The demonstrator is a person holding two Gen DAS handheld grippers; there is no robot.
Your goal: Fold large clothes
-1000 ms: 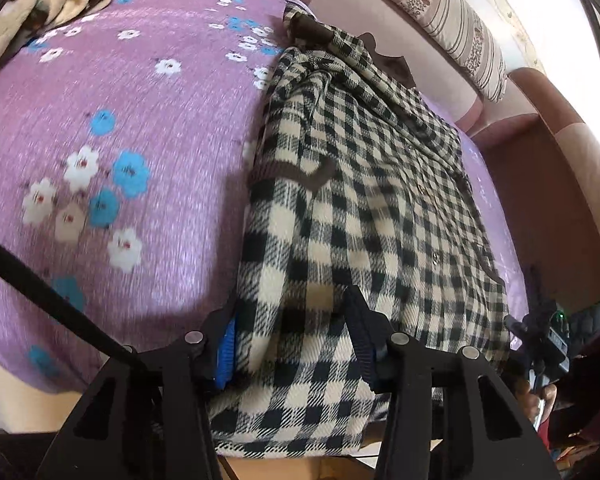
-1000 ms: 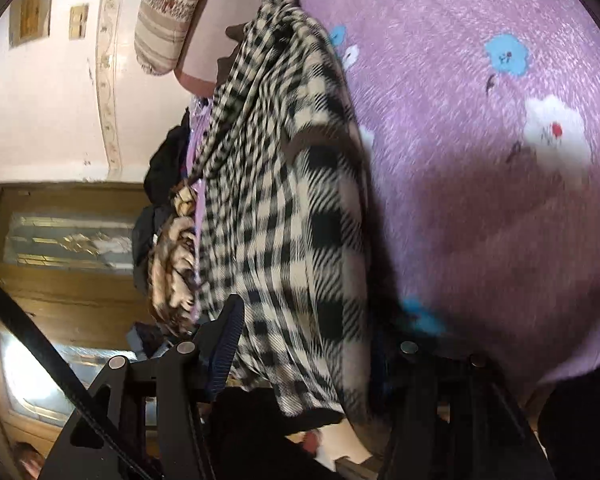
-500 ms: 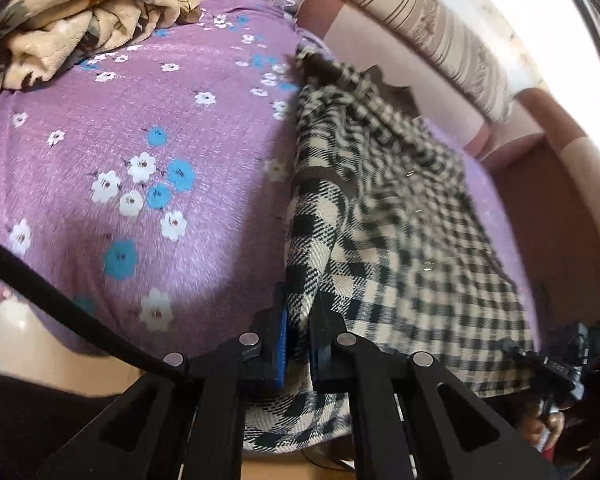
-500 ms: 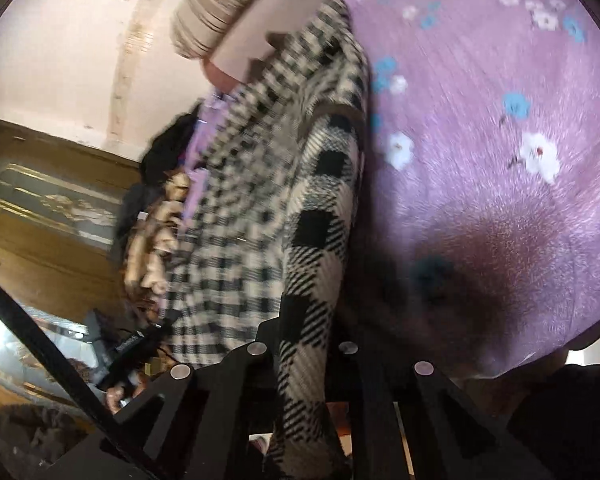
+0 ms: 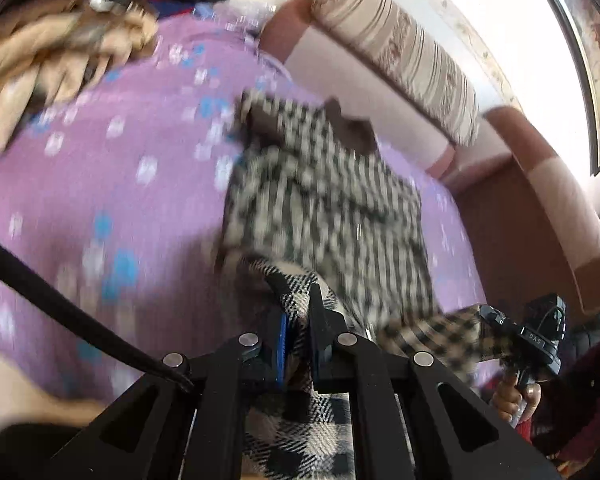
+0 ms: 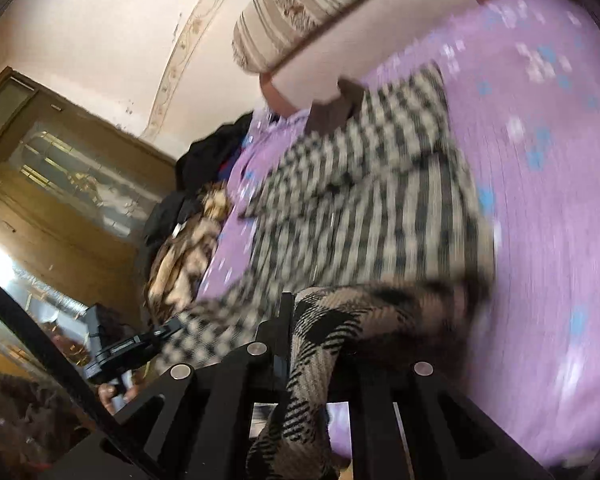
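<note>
Purple floral bedspread (image 5: 100,184) under blurred frames; checked shirt (image 5: 324,208) lies lengthwise, collar at far end, near hem raised; left gripper (image 5: 298,344) has jaws nearly closed, clamping one hem corner; right gripper (image 6: 300,344) likewise pinches the other; long axis runs straight away from both, so hem likely travels toward collar.

both tools have lifted the checked shirt's (image 5: 324,208) hem off the bed and carried it toward the collar.
</note>
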